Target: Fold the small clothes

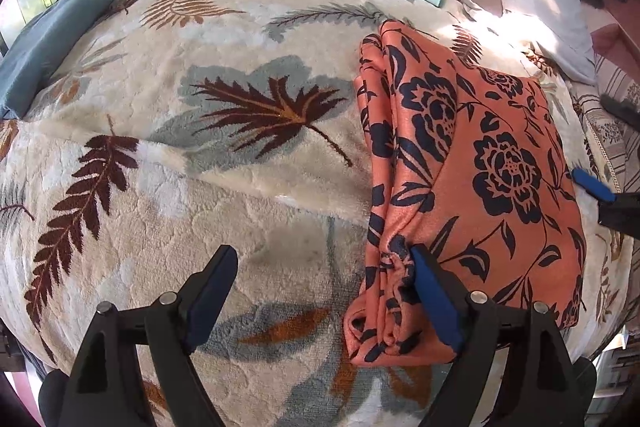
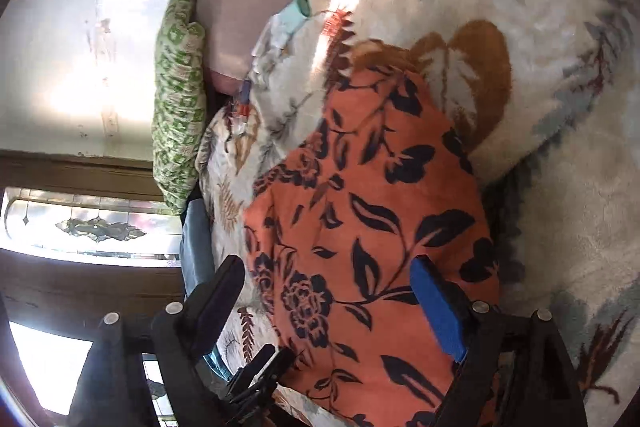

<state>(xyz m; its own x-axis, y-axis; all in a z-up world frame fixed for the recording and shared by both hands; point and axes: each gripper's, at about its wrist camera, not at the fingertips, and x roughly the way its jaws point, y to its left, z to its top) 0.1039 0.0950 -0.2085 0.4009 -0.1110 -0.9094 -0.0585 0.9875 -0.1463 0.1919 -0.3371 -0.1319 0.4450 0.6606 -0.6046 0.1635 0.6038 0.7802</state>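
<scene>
Garment mostly folded; we tidy the bunched left edge.
Left gripper [image 1: 324, 275] jaws apart, one finger touching the cloth [image 1: 472, 163], frame right, on the blanket [image 1: 168, 67]. Right gripper [image 2: 328, 287] apart, over it. We'd press low, smoothing outward. Orange, dark flowers, layered.

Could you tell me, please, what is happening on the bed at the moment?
A person with a claw in each hand is folding an orange floral garment on a leaf-patterned blanket. The garment lies folded. The left claw is open, one finger at the bunched edge. The right claw is open over the garment, gripping nothing.
</scene>
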